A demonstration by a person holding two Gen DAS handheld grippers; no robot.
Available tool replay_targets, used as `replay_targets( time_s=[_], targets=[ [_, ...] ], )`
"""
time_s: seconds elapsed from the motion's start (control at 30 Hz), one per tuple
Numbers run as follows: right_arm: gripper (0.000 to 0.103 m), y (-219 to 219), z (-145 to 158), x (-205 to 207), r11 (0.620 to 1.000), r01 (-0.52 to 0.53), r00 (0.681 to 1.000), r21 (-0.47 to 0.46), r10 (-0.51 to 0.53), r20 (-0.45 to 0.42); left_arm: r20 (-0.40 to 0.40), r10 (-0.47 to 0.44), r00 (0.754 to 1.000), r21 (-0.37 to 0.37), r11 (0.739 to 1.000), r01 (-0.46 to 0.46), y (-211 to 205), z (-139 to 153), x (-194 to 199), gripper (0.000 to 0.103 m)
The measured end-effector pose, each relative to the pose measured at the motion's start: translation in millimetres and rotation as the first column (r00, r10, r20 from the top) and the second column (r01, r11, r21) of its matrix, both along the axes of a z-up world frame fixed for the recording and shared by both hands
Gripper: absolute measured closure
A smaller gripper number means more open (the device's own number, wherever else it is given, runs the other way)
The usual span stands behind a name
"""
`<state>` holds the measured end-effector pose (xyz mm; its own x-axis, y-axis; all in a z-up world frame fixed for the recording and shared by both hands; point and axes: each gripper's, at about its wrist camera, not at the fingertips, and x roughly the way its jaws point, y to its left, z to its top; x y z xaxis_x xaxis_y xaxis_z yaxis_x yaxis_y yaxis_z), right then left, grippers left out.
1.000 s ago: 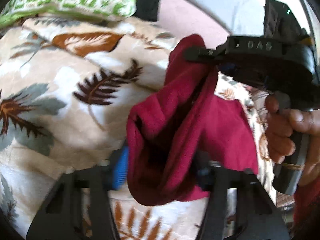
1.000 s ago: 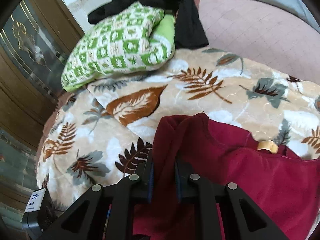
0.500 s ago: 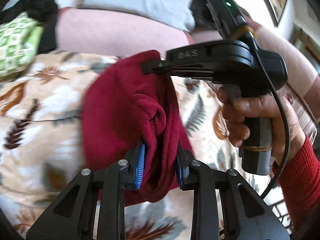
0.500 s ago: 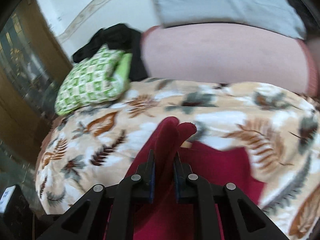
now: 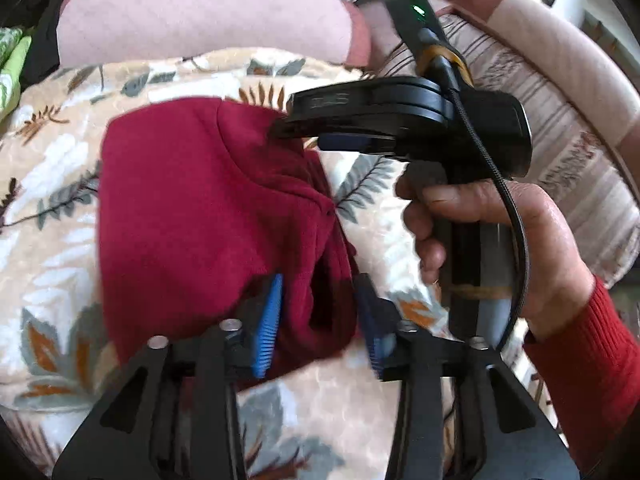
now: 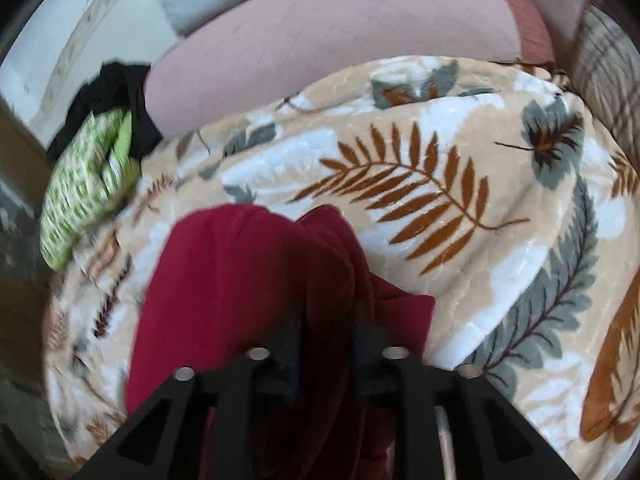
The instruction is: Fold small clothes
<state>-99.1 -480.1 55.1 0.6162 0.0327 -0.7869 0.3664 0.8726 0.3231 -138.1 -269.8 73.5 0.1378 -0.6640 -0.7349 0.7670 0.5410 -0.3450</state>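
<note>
The soft dark red fleece garment (image 5: 192,216) lies on the bed, on a cream blanket with brown and grey leaves (image 6: 460,208). I hold it at two spots so I can lay one part over the other. My left gripper (image 5: 320,312) has its blue-padded jaws around a thick bunch of cloth. My right gripper (image 6: 326,344) has its jaws pinched on another edge. A second ago the cloth hung up high; now it is spread lower and flatter.
</note>
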Motion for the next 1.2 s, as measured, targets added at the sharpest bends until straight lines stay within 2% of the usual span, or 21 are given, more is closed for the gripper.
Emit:
replay_targets(
  time_s=[0.03,0.07,0.17,0.23,0.3,0.43,0.5,0.53,0.63,0.73,0.87,1.0,1.07,1.1,1.2],
  targets=[
    [0.055,0.7,9.4,-8.8,1.0,0.001,1.0,0.002,-0.001,0.021,0.018,0.001,1.0,-0.008,1.0,-0.001,8.4,6.2,-2.8,0.048],
    [0.055,2.9,16.6,-16.5,1.0,-0.011,0.999,0.02,0.01,0.043,0.041,0.011,0.999,-0.017,1.0,-0.011,17.6,11.0,-4.8,0.044],
    [0.055,19.9,34.5,-38.7,0.995,-0.082,0.994,0.06,0.076,0.084,0.079,0.057,0.995,-0.012,0.998,-0.056,41.5,17.1,-1.5,0.044],
    [0.055,38.9,35.7,-45.8,0.992,-0.123,0.992,0.024,0.122,0.039,0.087,0.104,0.991,0.003,0.995,-0.105,51.9,14.1,6.2,0.044],
    [0.055,53.1,29.9,-49.0,0.99,-0.144,0.99,-0.002,0.144,-0.002,0.075,0.145,0.987,0.02,0.989,-0.147,58.1,8.0,15.2,0.044],
    [0.055,68.8,6.1,-61.1,0.985,-0.168,0.985,0.045,0.17,-0.035,0.032,0.22,0.975,0.055,0.974,-0.221,61.0,-10.0,29.8,0.044],
    [0.071,74.1,1.1,-65.5,0.984,-0.177,0.983,-0.005,0.176,-0.045,0.027,0.22,0.975,0.09,0.971,-0.222,56.4,-21.0,31.6,0.044],
    [0.083,72.9,-1.3,-68.5,0.985,-0.17,0.984,-0.016,0.169,-0.05,0.025,0.216,0.976,0.098,0.971,-0.217,55.3,-24.9,30.5,0.044],
    [0.085,58.8,-13.7,-76.0,0.991,-0.132,0.989,-0.011,0.131,-0.061,0.02,0.189,0.982,0.144,0.971,-0.19,47.3,-40.1,22.3,0.044],
    [0.086,47.1,-29.7,-84.5,0.993,-0.09,0.994,0.081,0.094,-0.052,0.038,0.193,0.98,0.165,0.967,-0.197,45.3,-48.5,15.5,0.044],
    [0.086,46.5,-16.1,-100.8,0.992,-0.077,0.997,0.103,0.077,-0.001,0.06,0.212,0.975,0.15,0.964,-0.219,52.4,-39.8,14.9,0.044],
    [0.065,50.1,14.5,-104.9,0.999,-0.042,0.998,0.019,0.041,0.056,0.096,0.238,0.966,0.128,0.96,-0.25,54.8,-26.1,18.9,0.044],
    [0.042,53.5,22.6,-96.2,1.0,-0.021,0.998,-0.02,0.022,0.067,0.096,0.241,0.966,0.121,0.96,-0.251,53.0,-22.6,21.5,0.044],
    [0.039,53.5,23.5,-91.6,1.0,-0.01,0.998,-0.029,0.012,0.064,0.102,0.24,0.965,0.122,0.96,-0.251,50.6,-21.3,23.4,0.044],
    [0.039,56.2,13.8,-71.4,0.998,-0.019,1.0,-0.062,0.019,0.0,0.119,0.237,0.964,0.136,0.958,-0.252,43.2,-21.2,28.1,0.044]
  ],
)
